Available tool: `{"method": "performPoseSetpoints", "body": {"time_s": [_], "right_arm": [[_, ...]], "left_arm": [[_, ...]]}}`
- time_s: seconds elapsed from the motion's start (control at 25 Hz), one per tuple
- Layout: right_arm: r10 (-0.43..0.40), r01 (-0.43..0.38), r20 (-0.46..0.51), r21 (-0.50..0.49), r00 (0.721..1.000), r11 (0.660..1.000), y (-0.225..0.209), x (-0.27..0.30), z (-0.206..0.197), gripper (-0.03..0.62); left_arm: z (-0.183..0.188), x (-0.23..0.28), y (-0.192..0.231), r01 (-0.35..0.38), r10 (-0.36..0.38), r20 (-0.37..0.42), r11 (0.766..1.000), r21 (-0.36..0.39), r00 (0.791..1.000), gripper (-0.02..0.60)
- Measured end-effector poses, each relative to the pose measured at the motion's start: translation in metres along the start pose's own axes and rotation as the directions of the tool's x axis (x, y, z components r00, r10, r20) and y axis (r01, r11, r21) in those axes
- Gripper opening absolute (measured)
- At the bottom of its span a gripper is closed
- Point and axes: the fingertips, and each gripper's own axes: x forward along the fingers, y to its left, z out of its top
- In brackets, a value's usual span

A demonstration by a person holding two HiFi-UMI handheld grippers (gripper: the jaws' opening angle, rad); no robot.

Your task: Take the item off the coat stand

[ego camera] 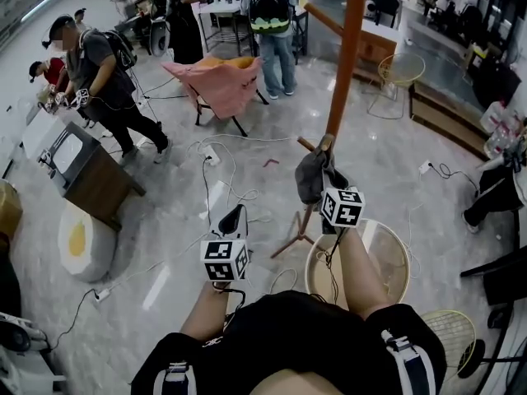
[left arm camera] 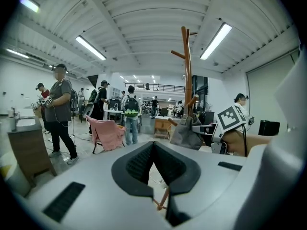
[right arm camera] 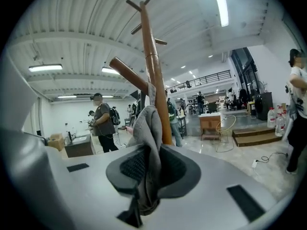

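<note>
Our right gripper [right arm camera: 148, 152] has its jaws nearly together, pinching a fold of the grey cloth item [right arm camera: 146, 128], which runs down between the pads and out below them. The item hangs against the pole of the wooden coat stand [right arm camera: 154, 75], under a slanted peg [right arm camera: 127, 74]. Our left gripper [left arm camera: 153, 145] has its jaws shut tip to tip with nothing between them.

On the floor just right of the stand's feet lies a round tan-rimmed basket [ego camera: 398, 241], partly hidden by our right forearm; we cannot tell what is in it.

Only the head view shows the stand's splayed legs and the left gripper held low, left of the stand and apart from it. The left gripper view alone shows the right gripper's marker cube [left arm camera: 229, 120] just right of the grey item.
</note>
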Motion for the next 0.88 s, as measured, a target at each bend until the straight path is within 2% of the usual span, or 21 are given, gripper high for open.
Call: {"method": "performPoseSetpoints", "body": {"time_s": [0.36, 0.56, 0.88], "right_arm": [[0.081, -0.082, 0.041, 0.033, 0.996, 0.996, 0.019, -0.029, 0.013, 0.058], [0.099, -0.100, 0.096, 0.006, 0.990, 0.995, 0.029, -0.050, 0.031, 0.057], [0.176, -0.175, 0.221, -0.025, 0.959, 0.984, 0.049, -0.092, 0.058, 0.058]], "left_arm": [[-0.005, 0.007, -0.014, 0.032, -0.032, -0.009, 0.999, 0.006, 0.999, 0.017], [-0.005, 0.005, -0.017, 0.039, -0.039, -0.001, 0.999, 0.004, 0.999, 0.017], [0.000, 0.006, -0.032, 0.071, -0.071, 0.004, 0.997, 0.008, 0.997, 0.017]]}}
